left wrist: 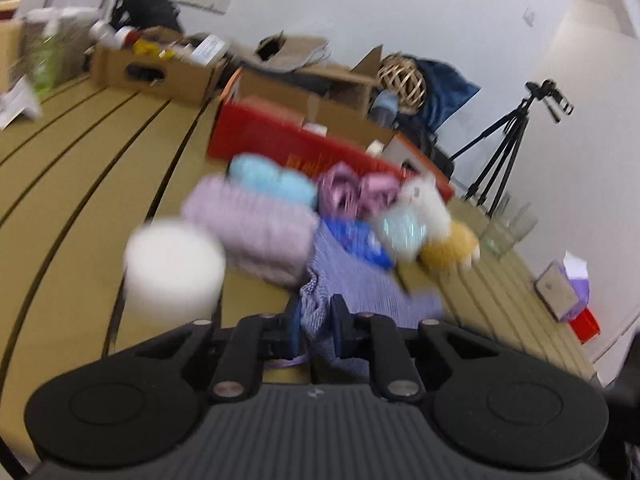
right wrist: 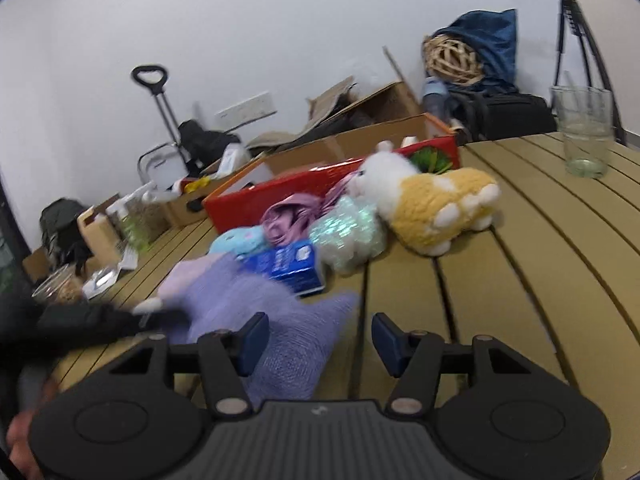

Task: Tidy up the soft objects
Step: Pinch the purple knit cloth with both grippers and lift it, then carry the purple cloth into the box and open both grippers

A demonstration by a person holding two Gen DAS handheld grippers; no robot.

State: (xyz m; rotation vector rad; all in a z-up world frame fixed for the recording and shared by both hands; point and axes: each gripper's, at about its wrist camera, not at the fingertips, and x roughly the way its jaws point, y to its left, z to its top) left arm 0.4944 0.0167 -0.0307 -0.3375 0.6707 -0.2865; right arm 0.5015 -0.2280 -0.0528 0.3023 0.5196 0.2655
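Left wrist view, blurred: left hand-held gripper [left wrist: 316, 330] is clenched on the near edge of a lilac-blue knit cloth [left wrist: 360, 280]; fabric is bunched btw both pads, jaws nearly together. Cloth spreads from the jaws toward 12–1 o'clock over the slatted desk [left wrist: 80, 184]. At 10 o'clock of the jaws a white roll [left wrist: 174, 270] stands on the desk, w/ a pale purple folded towel [left wrist: 256, 228] just beyond it, touching the cloth's far edge. Past the towel: light blue plush [left wrist: 272, 178], pink satin piece [left wrist: 360, 192], blue packet [left wrist: 360, 240] on the cloth, iridescent plush [left wrist: 402, 232], white-and-yellow plush toy [left wrist: 440, 224]. All are packed close, in front of a red box [left wrist: 280, 136] at 12 o'clock. Tripod [left wrist: 504, 148] stands at 2 o'clock by the wall.

Right wrist view: right hand-held gripper [right wrist: 316, 344] is released, jaws abt half apart. Cloth [right wrist: 280, 320] lies under and beside the left pad, a corner reaching partway into the gap; right pad is over bare desk [right wrist: 520, 280], nothing pinched. Left gripper's dark body comes in at 9 o'clock, on the cloth's left edge. Blue packet [right wrist: 292, 264] rests at the cloth's far edge, 12 o'clock. Toy [right wrist: 436, 204] lies at 1 o'clock, well apart from a glass [right wrist: 584, 132] at 2 o'clock.
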